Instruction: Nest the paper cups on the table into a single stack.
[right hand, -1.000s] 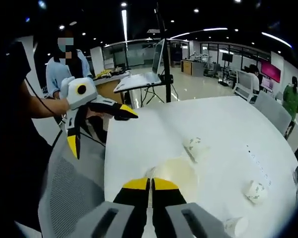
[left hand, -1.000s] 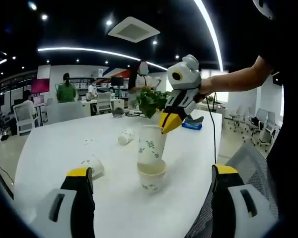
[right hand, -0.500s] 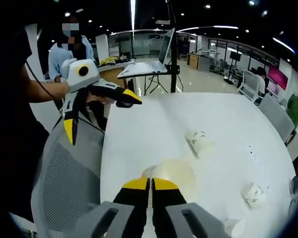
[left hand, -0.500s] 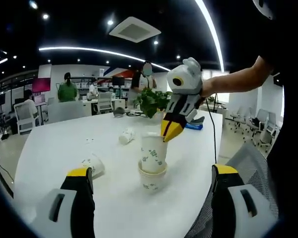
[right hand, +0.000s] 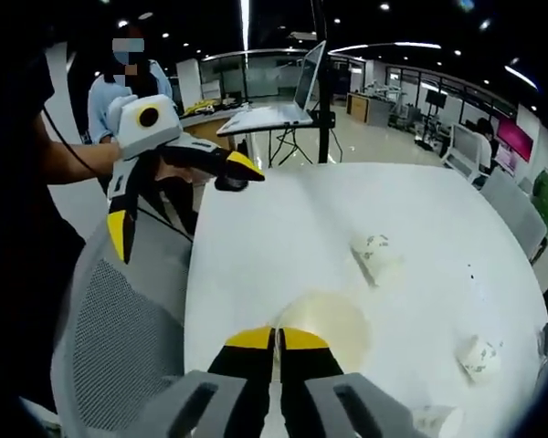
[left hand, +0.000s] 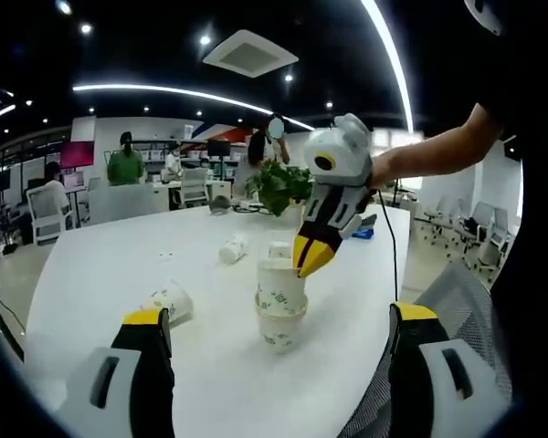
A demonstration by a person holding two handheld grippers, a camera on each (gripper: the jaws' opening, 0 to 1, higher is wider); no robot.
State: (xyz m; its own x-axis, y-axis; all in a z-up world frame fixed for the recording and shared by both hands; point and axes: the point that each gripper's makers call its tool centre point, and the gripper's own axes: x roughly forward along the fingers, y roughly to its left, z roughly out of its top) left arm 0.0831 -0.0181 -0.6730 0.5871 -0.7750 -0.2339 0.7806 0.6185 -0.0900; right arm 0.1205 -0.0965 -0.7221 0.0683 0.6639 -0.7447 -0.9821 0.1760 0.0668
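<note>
A floral paper cup (left hand: 279, 286) sits nested inside a second upright cup (left hand: 279, 330) on the white table (left hand: 100, 265). My right gripper (left hand: 312, 255) comes in from above right, shut on the upper cup's rim. From the right gripper view, my right gripper (right hand: 276, 339) pinches that rim, and the cup's cream inside (right hand: 327, 319) lies just ahead. My left gripper (left hand: 279, 313) stands open near the table's edge, holding nothing; it appears as the left gripper (right hand: 183, 205), jaws spread. Loose cups lie on their sides: one cup (left hand: 169, 300), another cup (left hand: 230, 249).
More loose cups lie on the table: one (right hand: 374, 249), one (right hand: 480, 357), one (right hand: 434, 420). A grey mesh chair (right hand: 119, 338) stands by the near table edge. A potted plant (left hand: 279, 184) sits at the far side. A laptop on a stand (right hand: 265, 114) and people are beyond.
My right gripper has lowered the held cup down into the standing cup, so it sits much deeper. The left gripper has stayed open and still.
</note>
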